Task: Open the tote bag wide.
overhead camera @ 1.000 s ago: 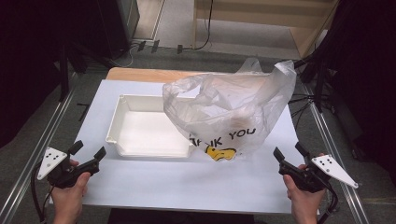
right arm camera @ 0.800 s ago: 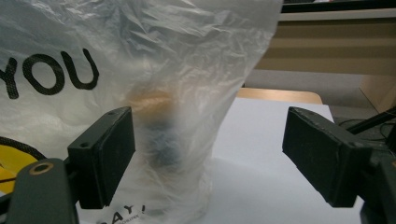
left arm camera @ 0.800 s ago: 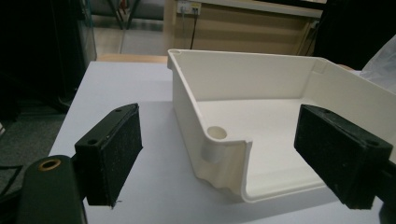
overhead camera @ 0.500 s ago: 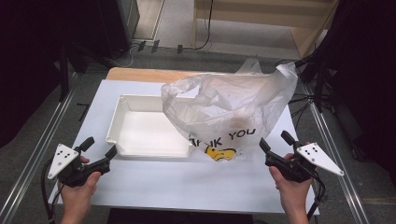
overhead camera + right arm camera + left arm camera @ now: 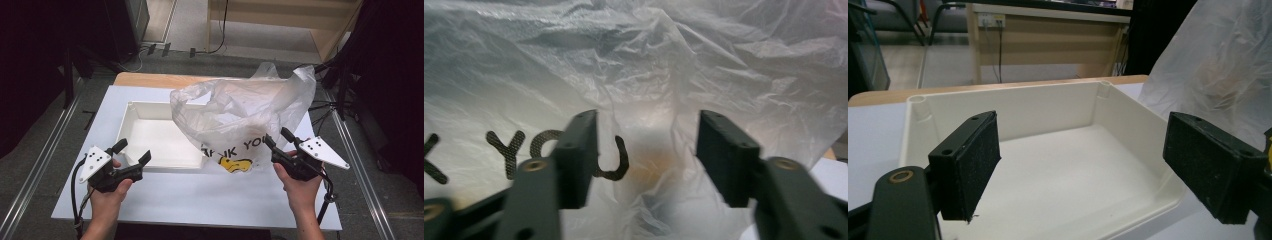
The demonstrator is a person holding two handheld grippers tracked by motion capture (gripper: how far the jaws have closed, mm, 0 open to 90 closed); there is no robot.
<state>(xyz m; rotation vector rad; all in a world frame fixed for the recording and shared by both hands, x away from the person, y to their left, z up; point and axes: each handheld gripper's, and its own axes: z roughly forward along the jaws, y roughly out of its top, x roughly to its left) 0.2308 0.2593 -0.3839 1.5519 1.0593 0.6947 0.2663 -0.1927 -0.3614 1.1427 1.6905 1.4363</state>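
With the crinkled translucent white plastic bag [image 5: 245, 117] standing on the white table [image 5: 210, 192], overlapping the shallow white plastic tray [image 5: 160, 137], the spread-jawed right gripper [image 5: 280, 141] should pinch one loose fold near the lettering, while the empty, spread left gripper [image 5: 132, 151] steadies the tray.

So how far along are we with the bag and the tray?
Early. Nothing looks done: the white tray holds nothing, and the plastic bag stands bulging beside it, overlapping its right end. In hand: the right gripper is open at the bag's printed side, not gripping; the left gripper is open at the tray's near edge. Left: grasping the bag and everything after.
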